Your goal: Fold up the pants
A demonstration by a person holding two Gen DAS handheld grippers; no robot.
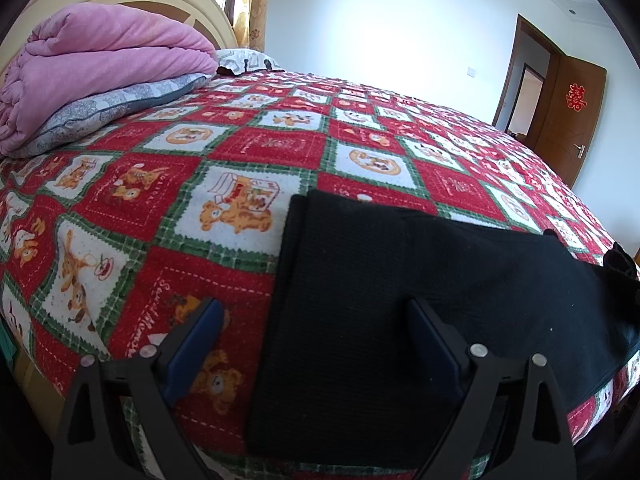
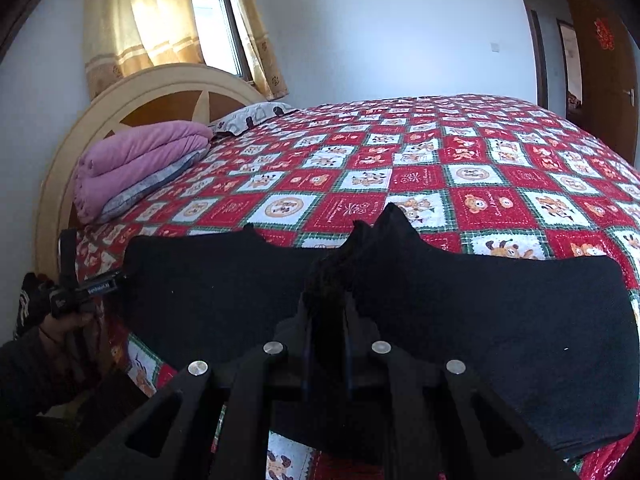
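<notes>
Along the near edge of the bed (image 2: 480,152): 1 pair of black pants (image 2: 500,340), lying flat, long axis parallel to that edge. Right gripper (image 2: 326,300): jaws closed on a bunched fold of the pants at mid-length, fabric raised in a peak above the flat cloth. Left gripper (image 1: 316,328): jaws spread wide, empty, hovering astride the pants' end toward the headboard (image 2: 132,92), 1 finger over cloth, 1 over bedspread. Judgement: the fold travels lengthwise; the right gripper carries it.
</notes>
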